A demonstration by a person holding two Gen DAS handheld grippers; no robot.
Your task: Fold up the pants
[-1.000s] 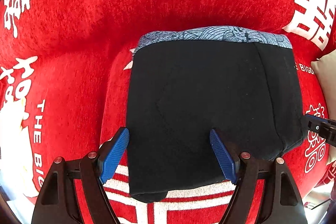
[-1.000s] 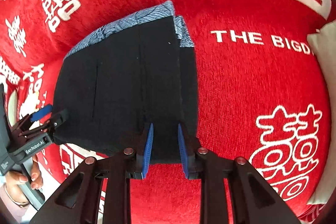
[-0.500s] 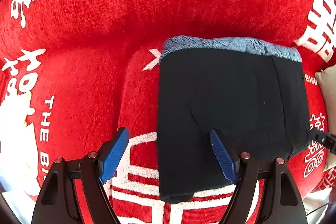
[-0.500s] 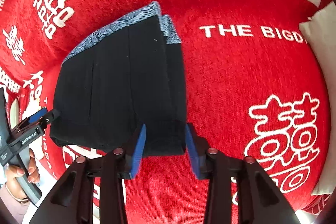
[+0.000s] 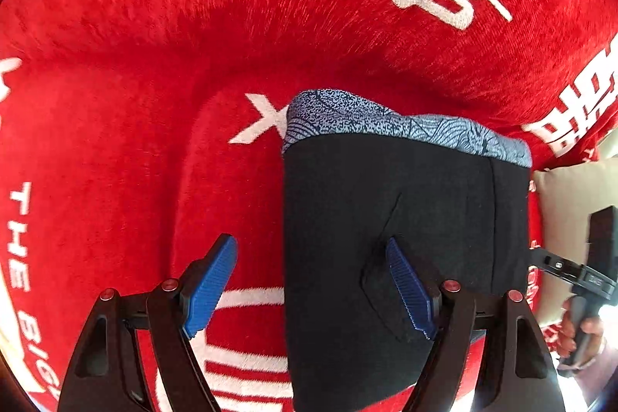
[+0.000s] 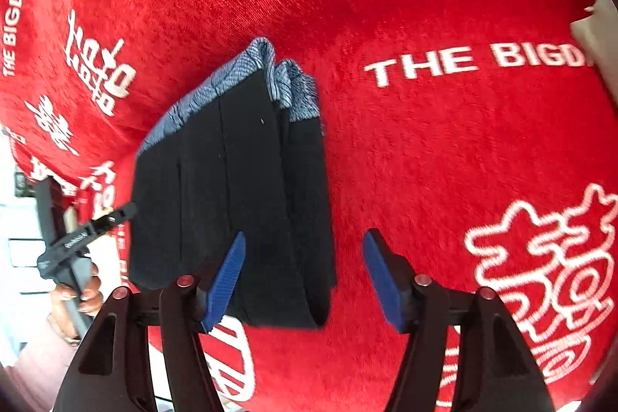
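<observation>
Both tools stand open over the folded pants [image 5: 401, 219], gripping nothing. The right tool [image 6: 303, 275] has just been opening its jaws, and the pants' near right corner lies between them with neither blue pad pressing on it. The left tool [image 5: 313, 282] is wide apart, one pad over bare red blanket [image 5: 154, 103], the other over the black cloth.

The pants lie as a compact stack on the blanket, patterned blue waistband [image 5: 405, 126] at the far edge, layers roughly aligned.

Judging by that, the fold looks finished and the step in hand is letting go cleanly. Lift each tool straight away from the stack rather than dragging across it, so no pad catches a layer. The near right corner, where the layers seem to gape slightly, may want a light press, though the fisheye view leaves that uncertain.
</observation>
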